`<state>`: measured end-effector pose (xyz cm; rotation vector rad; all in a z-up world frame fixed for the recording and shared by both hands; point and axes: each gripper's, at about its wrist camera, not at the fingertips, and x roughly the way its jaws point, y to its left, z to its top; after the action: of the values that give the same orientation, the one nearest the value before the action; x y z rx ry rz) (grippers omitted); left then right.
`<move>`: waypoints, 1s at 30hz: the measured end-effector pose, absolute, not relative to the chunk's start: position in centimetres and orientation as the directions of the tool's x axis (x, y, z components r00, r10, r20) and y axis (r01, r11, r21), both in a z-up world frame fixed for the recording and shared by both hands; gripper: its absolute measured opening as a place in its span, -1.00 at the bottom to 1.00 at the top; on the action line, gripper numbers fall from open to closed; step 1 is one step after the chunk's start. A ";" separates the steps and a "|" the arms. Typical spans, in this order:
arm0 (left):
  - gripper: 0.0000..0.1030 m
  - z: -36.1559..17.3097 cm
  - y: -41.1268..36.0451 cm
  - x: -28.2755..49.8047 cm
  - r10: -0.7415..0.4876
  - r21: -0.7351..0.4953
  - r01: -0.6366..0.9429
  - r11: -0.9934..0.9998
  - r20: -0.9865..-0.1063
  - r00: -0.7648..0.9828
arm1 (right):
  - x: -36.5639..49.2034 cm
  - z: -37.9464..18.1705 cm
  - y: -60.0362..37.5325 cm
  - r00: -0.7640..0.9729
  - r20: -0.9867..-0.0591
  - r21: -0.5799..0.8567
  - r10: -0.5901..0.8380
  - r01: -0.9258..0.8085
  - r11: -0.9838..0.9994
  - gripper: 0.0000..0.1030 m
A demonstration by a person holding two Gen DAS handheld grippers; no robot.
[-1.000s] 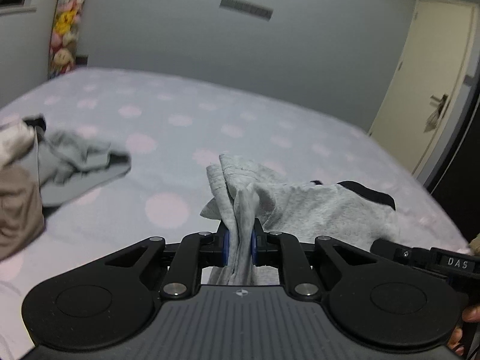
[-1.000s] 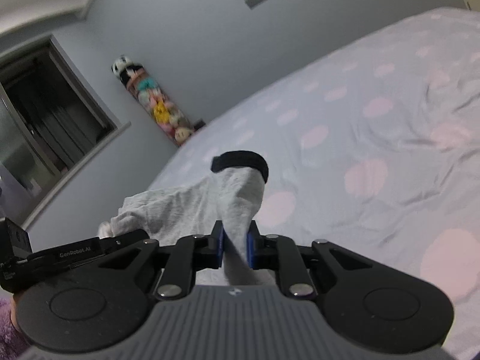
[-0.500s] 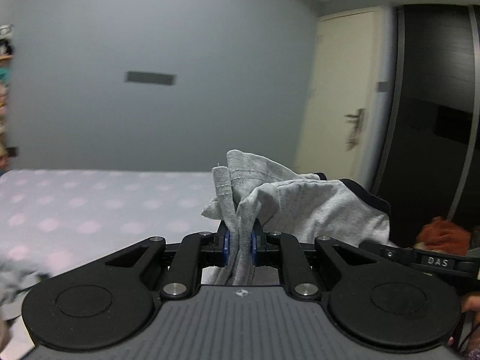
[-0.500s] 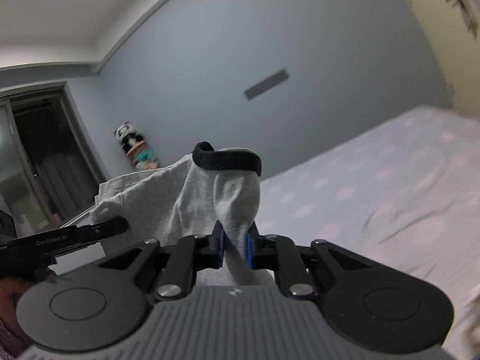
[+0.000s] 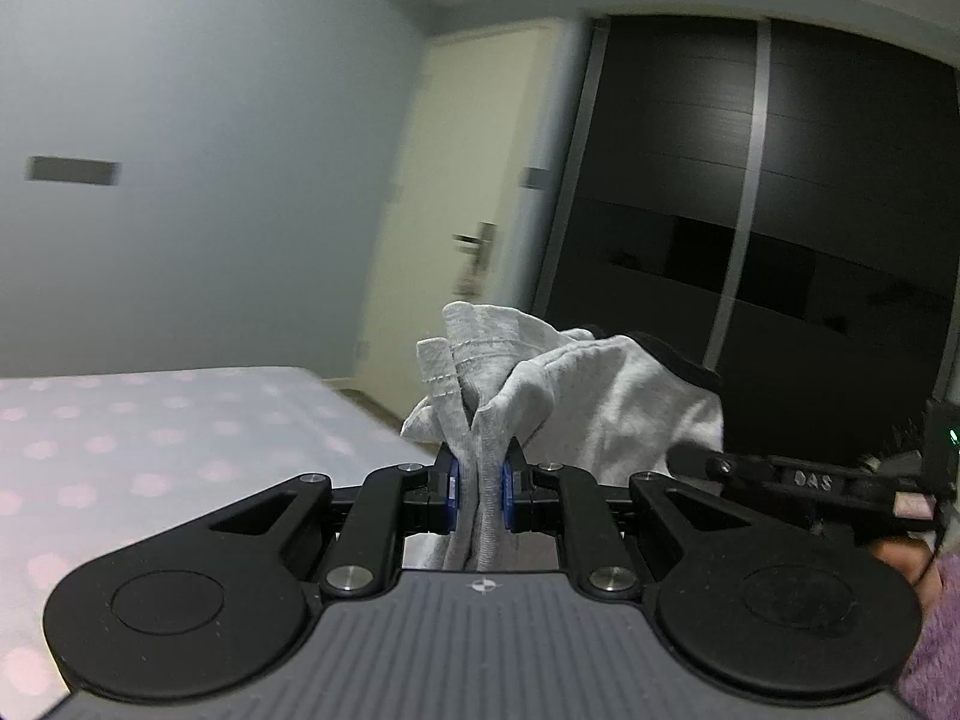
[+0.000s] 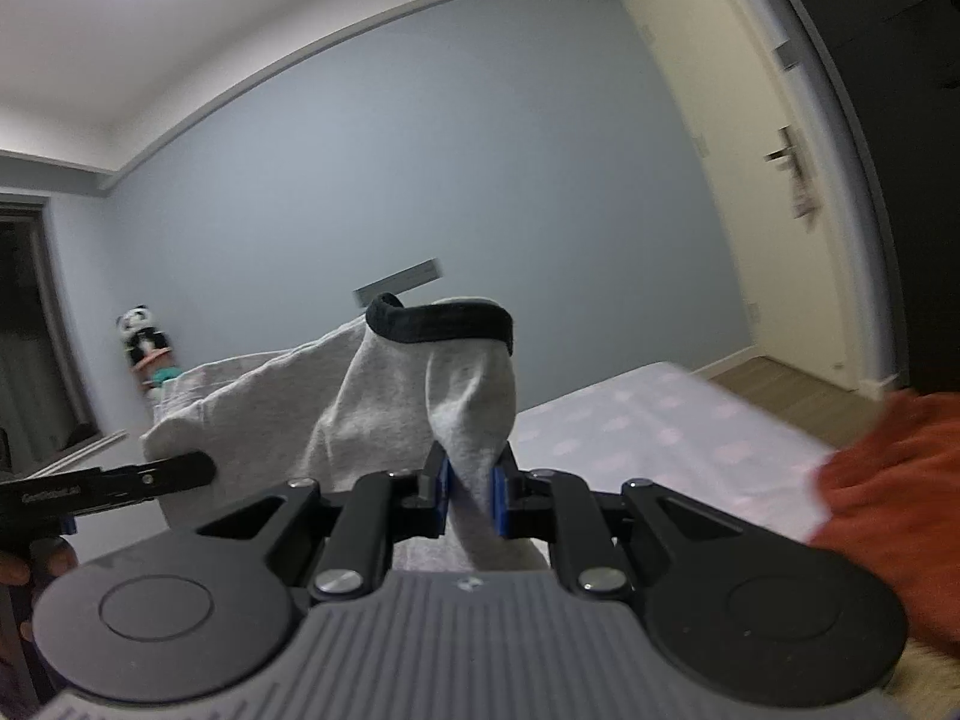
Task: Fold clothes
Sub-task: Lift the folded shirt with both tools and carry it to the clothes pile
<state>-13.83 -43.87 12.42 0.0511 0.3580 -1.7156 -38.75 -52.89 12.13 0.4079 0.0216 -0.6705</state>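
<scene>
A light grey garment (image 5: 606,396) with a black neckband (image 6: 444,324) hangs in the air, held between both grippers. My left gripper (image 5: 479,495) is shut on a bunched, stitched hem of the grey cloth. My right gripper (image 6: 469,495) is shut on a fold just below the black band; the cloth (image 6: 360,408) stretches leftward toward the other tool. In the left wrist view the right gripper's body (image 5: 804,480) shows at the right; in the right wrist view the left gripper's finger (image 6: 120,480) shows at the left. The garment's lower part is hidden.
A bed with a pale dotted sheet (image 5: 150,438) lies below and left. A cream door (image 5: 474,228) and dark wardrobe (image 5: 780,228) stand behind. An orange-red cloth (image 6: 882,480) sits at the right on the bed (image 6: 660,432). A plush panda (image 6: 141,330) hangs on the far wall.
Both grippers have risen and swung right with the grey garment, lifting it off the bed. The view now faces the door and wardrobe; the grips are unchanged.
</scene>
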 end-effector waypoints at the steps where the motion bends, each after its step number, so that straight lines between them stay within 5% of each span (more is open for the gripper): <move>1: -0.79 12.6 -44.2 -15.2 -0.949 -0.204 0.966 -0.158 -0.240 -0.206 | -40.3 12.4 -53.1 0.775 -0.157 0.355 -0.612 0.622 0.698 -0.69; 14: -0.80 6.9 -49.7 -24.0 -0.799 -0.263 0.895 -0.360 -0.408 -0.441 | -52.0 12.3 -57.3 0.620 -0.341 0.247 -0.706 0.784 0.569 -0.69; 30: -0.82 0.2 -56.8 -19.4 -0.749 -0.257 0.939 -0.231 -0.568 -0.340 | -44.3 3.4 -69.4 0.634 -0.504 0.229 -0.587 0.753 0.617 -0.70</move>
<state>-19.41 -56.79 0.22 0.3912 0.6768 -1.8150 -44.26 -69.43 3.43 0.4481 0.4039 -0.7956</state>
